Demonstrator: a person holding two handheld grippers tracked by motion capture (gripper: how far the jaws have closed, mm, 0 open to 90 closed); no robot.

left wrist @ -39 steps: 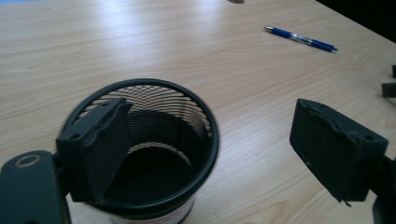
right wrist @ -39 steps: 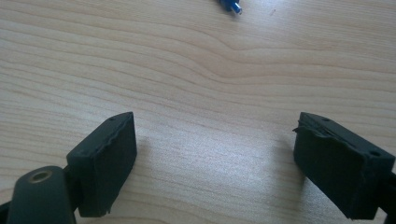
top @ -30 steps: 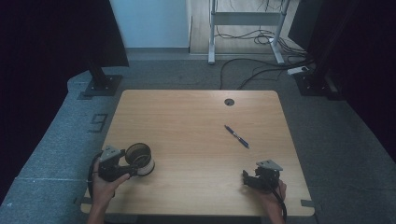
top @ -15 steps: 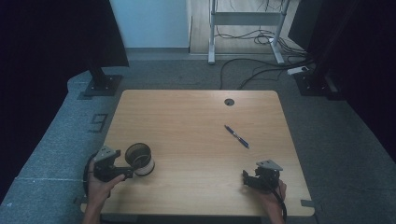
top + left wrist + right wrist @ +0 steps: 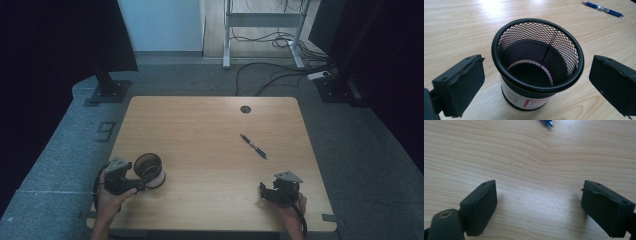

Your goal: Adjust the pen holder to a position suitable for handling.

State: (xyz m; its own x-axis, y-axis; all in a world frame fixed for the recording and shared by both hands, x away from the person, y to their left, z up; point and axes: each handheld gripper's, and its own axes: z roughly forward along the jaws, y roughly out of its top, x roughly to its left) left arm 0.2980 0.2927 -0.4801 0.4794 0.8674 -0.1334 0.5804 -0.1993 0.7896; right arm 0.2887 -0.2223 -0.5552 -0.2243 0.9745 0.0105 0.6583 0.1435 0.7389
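Black wire mesh forms the pen cup (image 5: pixel 537 60), which stands upright near the left front corner of the wooden table (image 5: pixel 210 130), with a white label band around its base. The left gripper (image 5: pixel 536 82) sits just at the cup's near-left side, and its jaws have just been opening: they now stand wide, one on each side of the cup, with a clear gap between each pad and the rim, so nothing is clamped. In the high view the same cup (image 5: pixel 150 169) shows just to the right of the left gripper (image 5: pixel 134 176), held by the person's left hand (image 5: pixel 111 197) coming in from the near edge. Farther out, a blue pen (image 5: pixel 253 146) lies flat on the bare wood right of the table's middle, well apart from the cup; it also appears at the far right in the left gripper view (image 5: pixel 602 8). Near the right front corner the right gripper (image 5: pixel 267 192) rests low over the table in the person's right hand (image 5: pixel 292 210). Its jaws are spread wide with only wood between them (image 5: pixel 539 205), and the tip of the pen (image 5: pixel 547 123) shows far ahead of them.
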